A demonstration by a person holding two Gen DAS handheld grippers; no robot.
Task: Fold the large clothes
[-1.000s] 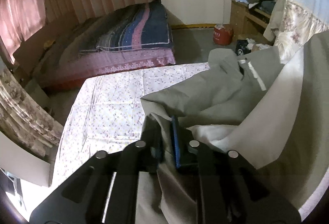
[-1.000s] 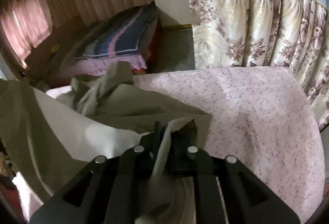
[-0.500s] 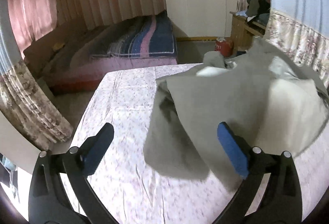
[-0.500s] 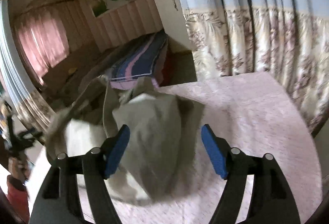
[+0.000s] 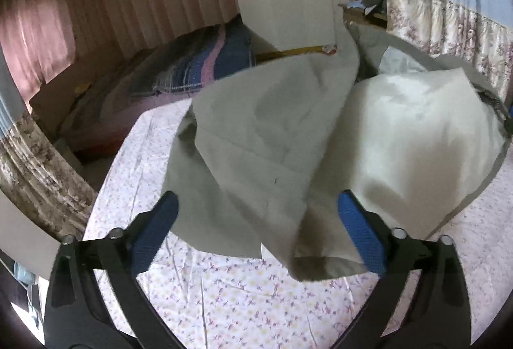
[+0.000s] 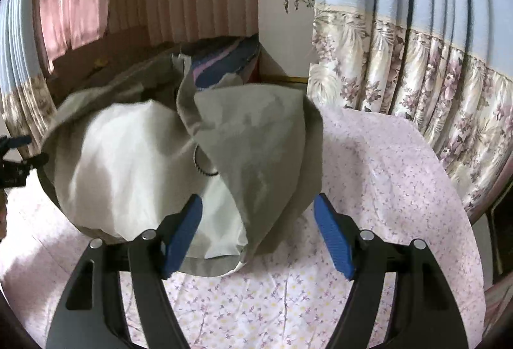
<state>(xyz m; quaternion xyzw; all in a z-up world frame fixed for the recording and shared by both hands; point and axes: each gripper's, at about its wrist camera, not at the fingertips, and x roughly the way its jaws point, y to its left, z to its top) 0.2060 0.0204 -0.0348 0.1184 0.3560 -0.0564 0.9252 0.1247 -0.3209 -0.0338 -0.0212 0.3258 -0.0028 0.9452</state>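
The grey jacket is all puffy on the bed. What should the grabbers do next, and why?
Probably close the left gripper on the nearest hem of the grey jacket. Both it and the right gripper, jaws just narrowing, stand open and empty, and the jacket lies bunched on the floral sheet.

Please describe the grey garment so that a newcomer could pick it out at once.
Find the floral sheet covering the near surface. On it lies a rumpled garment, the only plain item there: grey-green outside, pale cream lining turned up.
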